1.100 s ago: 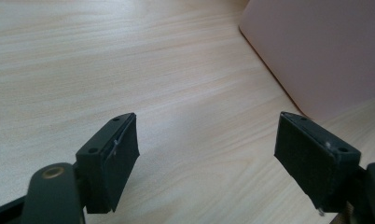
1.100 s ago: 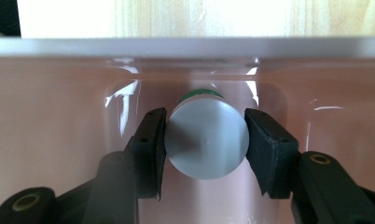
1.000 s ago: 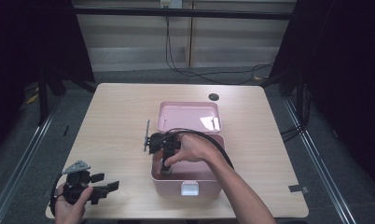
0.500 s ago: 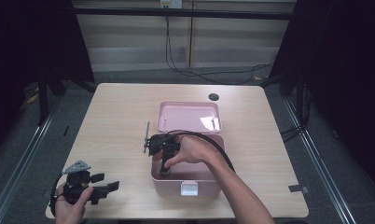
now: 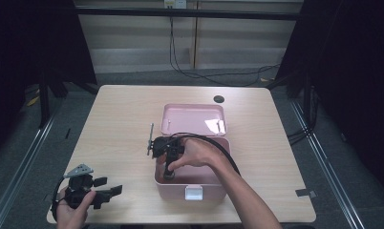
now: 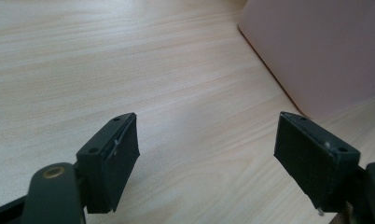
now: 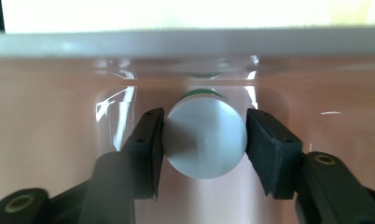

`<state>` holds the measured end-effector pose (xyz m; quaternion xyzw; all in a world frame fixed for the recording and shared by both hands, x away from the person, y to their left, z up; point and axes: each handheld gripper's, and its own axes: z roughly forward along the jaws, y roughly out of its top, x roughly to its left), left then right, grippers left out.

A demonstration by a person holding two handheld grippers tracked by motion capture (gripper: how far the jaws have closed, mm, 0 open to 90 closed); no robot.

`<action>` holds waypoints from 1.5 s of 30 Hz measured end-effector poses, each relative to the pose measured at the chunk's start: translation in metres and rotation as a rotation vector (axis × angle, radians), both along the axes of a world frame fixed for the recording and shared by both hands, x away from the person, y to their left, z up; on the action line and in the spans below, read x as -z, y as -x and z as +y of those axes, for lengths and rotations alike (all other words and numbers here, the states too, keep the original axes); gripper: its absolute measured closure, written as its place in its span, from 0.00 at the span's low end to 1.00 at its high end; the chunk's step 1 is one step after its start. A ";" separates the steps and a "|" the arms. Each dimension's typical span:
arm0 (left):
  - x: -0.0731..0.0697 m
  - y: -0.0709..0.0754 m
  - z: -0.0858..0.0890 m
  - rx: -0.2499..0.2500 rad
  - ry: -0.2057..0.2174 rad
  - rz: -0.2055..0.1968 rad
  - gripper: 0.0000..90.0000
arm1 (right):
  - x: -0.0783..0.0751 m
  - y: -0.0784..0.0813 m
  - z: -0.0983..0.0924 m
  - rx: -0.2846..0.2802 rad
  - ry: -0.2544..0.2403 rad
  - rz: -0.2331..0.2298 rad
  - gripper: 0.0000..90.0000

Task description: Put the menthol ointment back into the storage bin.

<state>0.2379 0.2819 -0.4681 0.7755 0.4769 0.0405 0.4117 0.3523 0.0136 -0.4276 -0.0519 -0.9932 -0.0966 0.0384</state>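
- The right hand-held gripper points down into the open pink storage box near the bench's front edge, reaching to the box floor at its front-left corner.
- In the right gripper view a white-capped bottle, a green band showing just behind its cap, stands between the jaws. The left pad looks to touch the cap, while a thin gap shows at the right pad; the jaws have just been opening, so the bottle appears to be let go where it stands, close to the box wall.
- Setting it in a corner likely keeps it upright and leaves room inside.
- The box lid lies folded back flat, which gives clear access from above.
- The left hand-held gripper rests low at the bench's front-left corner, well apart from the box; in its own view the jaws stand spread with nothing between them, the box's side ahead, parked out of the way.
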 end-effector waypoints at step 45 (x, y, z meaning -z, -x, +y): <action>0.000 0.001 0.000 0.003 -0.004 -0.008 0.24 | -0.043 0.015 -0.056 0.188 -0.227 -0.044 0.30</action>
